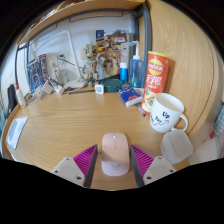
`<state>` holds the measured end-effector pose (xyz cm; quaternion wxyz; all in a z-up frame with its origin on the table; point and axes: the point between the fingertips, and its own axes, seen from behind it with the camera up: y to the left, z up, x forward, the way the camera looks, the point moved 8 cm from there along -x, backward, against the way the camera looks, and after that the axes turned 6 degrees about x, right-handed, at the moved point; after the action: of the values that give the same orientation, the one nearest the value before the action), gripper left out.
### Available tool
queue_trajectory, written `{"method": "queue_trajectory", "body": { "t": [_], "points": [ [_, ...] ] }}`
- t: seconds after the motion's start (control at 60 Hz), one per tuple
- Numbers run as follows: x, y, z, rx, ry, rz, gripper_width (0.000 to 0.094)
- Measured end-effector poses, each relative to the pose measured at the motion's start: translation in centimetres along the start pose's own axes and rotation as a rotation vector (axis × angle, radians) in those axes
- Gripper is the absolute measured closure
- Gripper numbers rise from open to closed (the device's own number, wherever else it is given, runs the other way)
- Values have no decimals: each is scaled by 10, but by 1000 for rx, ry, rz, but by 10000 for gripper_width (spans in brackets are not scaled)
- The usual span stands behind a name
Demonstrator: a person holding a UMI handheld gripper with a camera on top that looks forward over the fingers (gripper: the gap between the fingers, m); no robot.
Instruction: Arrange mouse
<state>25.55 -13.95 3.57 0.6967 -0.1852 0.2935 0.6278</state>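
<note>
Mouse (115,153): light, rigid, smooth-shelled, likely slippery; best held across its flanks. Lay on worktop (60,125) between hand-held gripper (115,165) fingers, grip uncertain. Mug (166,113) right.

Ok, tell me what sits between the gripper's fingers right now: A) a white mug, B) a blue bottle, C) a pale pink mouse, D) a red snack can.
C: the pale pink mouse lies on the wooden table between the gripper fingers; the white mug stands beyond them.

A pink mouse (115,153) sits between the hand-held gripper's (115,166) fingers.
</note>
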Motion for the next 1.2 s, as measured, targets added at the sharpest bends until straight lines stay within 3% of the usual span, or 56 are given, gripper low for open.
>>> {"method": "queue_trajectory", "body": {
  "t": [0.1,0.2,0.3,0.333,0.35,0.367,0.567,0.767,0.983,1.083,1.2],
  "points": [
    [6,-3,3,-9,0,0,477],
    [4,-3,3,-11,23,-4,521],
    [7,-2,5,-3,70,-23,637],
    [7,-2,5,-2,85,-28,653],
    [7,-1,6,1,93,-30,615],
    [7,-1,6,3,98,-33,686],
    [4,11,18,34,150,-96,702],
    [-54,95,113,39,-31,-97,702],
    [-127,264,215,19,-245,51,701],
    [-136,348,226,2,-279,128,701],
    [-121,433,205,-15,-233,210,703]
  ]
}}
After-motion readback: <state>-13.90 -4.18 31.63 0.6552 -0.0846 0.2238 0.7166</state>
